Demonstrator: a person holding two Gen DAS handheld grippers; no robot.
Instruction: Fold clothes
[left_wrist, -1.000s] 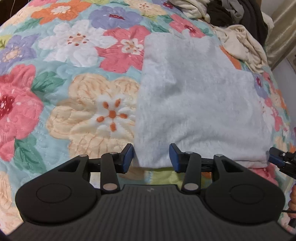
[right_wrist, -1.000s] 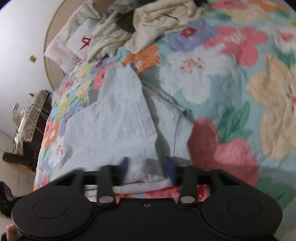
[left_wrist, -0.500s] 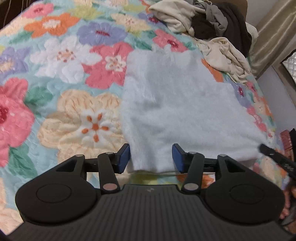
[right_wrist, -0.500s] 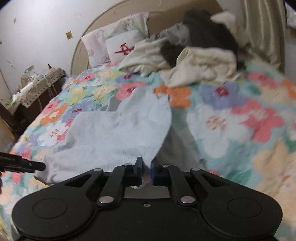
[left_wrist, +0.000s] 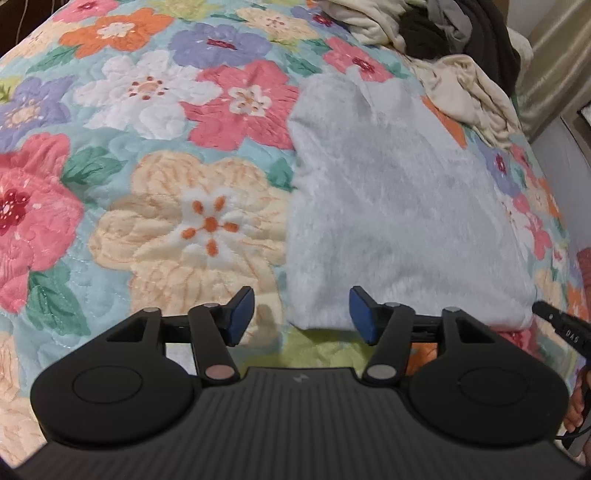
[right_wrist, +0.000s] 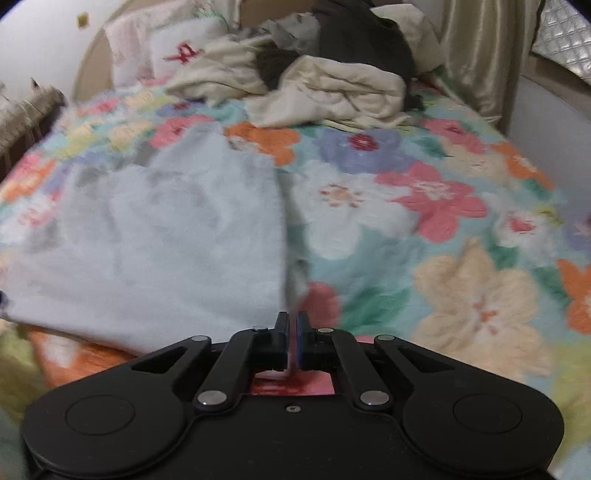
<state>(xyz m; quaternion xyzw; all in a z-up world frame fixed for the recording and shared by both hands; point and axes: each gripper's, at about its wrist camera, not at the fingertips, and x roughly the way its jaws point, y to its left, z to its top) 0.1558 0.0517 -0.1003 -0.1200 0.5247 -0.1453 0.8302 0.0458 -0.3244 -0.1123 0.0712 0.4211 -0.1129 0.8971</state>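
- The bed (left_wrist: 155, 155) filled both of my views, covered by a quilt (right_wrist: 424, 229) printed with big pink, orange, purple and cream flowers on pale teal.
- A heap of unfolded clothes (right_wrist: 325, 77), cream, grey and dark pieces tangled together, sat at the far end of the bed near the headboard, with a pillow (right_wrist: 177, 55) marked in red just beside it.
- The fuzzy pale blue garment (left_wrist: 399, 206) lay spread flat on the quilt, well short of the heap, its near edge close to both of my tools.
- My left gripper (left_wrist: 301, 314) stood wide, holding nothing; its left blue pad was over the quilt and its right one over the garment's near hem, with the garment's near left corner between them.
- My right gripper (right_wrist: 291, 332) was drawn almost closed at the garment's near right corner (right_wrist: 280, 295). The view was blurred, so I could not tell whether cloth was pinched between the pads.
- From the left wrist view, the tip of the right gripper showed at the garment's other near corner.
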